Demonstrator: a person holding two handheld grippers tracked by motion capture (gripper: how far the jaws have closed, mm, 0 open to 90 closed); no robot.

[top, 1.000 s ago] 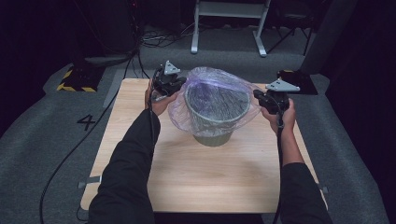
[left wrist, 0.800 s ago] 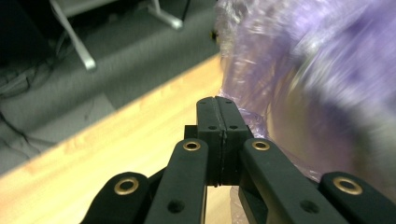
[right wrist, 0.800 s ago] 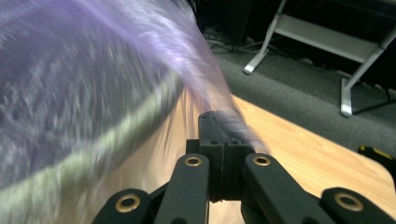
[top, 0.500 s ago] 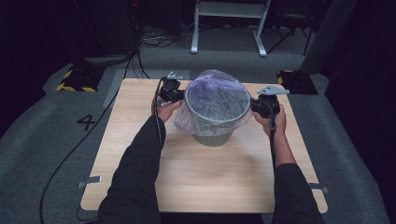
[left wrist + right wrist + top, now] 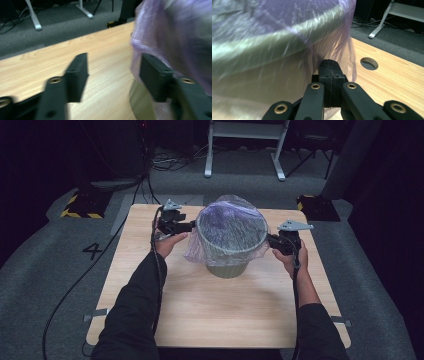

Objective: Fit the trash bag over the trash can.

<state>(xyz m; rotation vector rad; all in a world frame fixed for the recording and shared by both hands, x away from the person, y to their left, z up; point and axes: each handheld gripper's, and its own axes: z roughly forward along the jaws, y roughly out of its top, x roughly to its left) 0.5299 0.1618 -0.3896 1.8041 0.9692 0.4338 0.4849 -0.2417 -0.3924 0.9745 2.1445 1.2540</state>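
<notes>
Wooden table [image 5: 215,310] being ringed by grey carpet, a cable hole [image 5: 369,63] lying near; bin [image 5: 227,265] standing mid-table, draped in a purple bag [image 5: 230,222]; left gripper [image 5: 113,72] being held wide apart beside it; right gripper [image 5: 331,75] pinching the bag's edge.

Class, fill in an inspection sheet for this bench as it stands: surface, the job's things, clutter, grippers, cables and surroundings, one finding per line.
Surface: pale wooden table, with a round hole near the bin.
Job's things: grey-green bin upright mid-table; thin purple bag stretched over its rim, its edge hanging down the outside.
Clutter: nothing seen.
Grippers: left gripper has its jaws wide apart beside the bag; right gripper has its jaws pressed together on the bag's hanging edge.
Cables: black cable trails from the left gripper off the table onto the floor.
Surroundings: grey carpet marked with a 4, white desk legs behind, yellow-black striped block.
</notes>
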